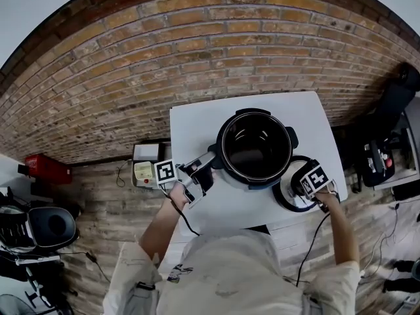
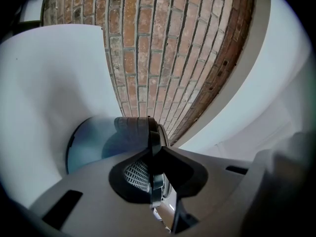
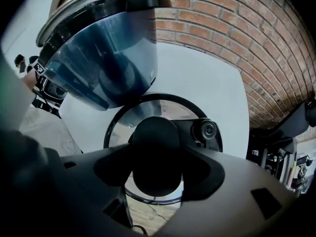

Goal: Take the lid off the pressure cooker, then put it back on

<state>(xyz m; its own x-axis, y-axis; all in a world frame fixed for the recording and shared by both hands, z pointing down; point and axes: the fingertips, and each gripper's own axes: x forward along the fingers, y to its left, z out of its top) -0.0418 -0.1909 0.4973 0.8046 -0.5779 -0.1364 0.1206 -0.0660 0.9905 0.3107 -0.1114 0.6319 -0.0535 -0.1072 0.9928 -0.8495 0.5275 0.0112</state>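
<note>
Right tongs (image 3: 158,167) grip knob (image 3: 155,135), masking lid (image 3: 148,107); left tongs (image 2: 154,176) grip cooker handle (image 2: 153,141)

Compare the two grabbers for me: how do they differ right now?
The left gripper lies roughly level, jaws narrow on the pressure cooker's side handle. The right gripper points down, jaws wide around the lid knob. Both are clamped on something, and both carry a marker cube.

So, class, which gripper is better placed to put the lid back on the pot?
The right gripper: its jaws grip the knob of the lid, which lies beside the open pot. The left gripper is busy clamping the pot's side handle.
</note>
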